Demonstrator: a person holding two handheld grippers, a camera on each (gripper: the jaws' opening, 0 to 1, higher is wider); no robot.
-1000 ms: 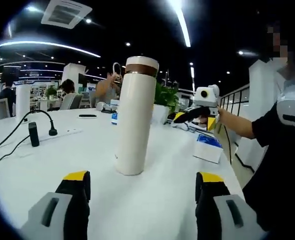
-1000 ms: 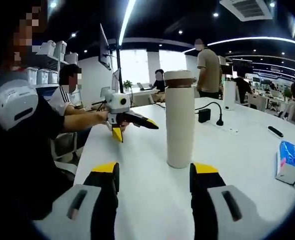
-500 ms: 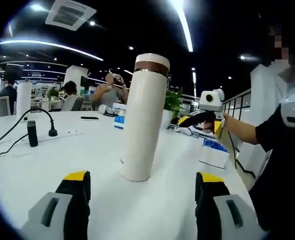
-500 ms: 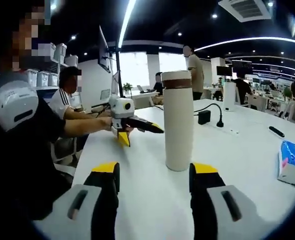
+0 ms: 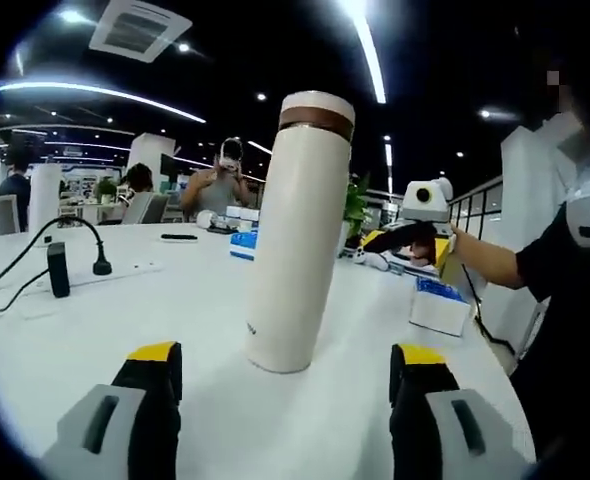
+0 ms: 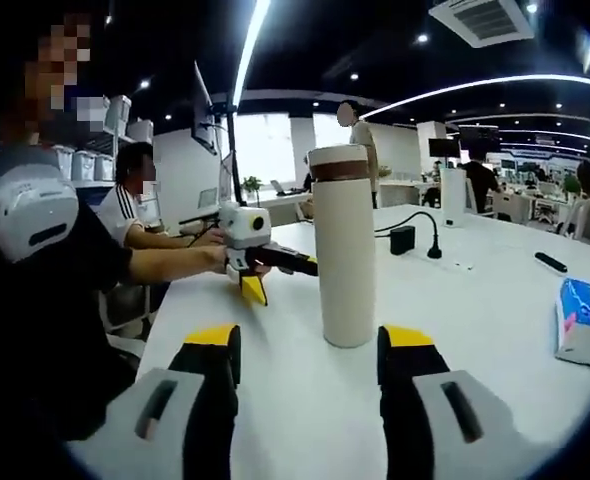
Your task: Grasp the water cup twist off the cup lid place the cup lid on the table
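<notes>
While the water cup [image 5: 297,235] stands lidded on the table [image 5: 125,320], both hand-held grippers gape wide; neither holds anything.

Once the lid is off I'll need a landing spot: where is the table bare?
Bare table lies between the water cup and the tissue pack, short of the power strip. In the left gripper view, the stretch between cup and black adapter is also free. Past the cup, the far edge is crowded with boxes and a plant.
</notes>
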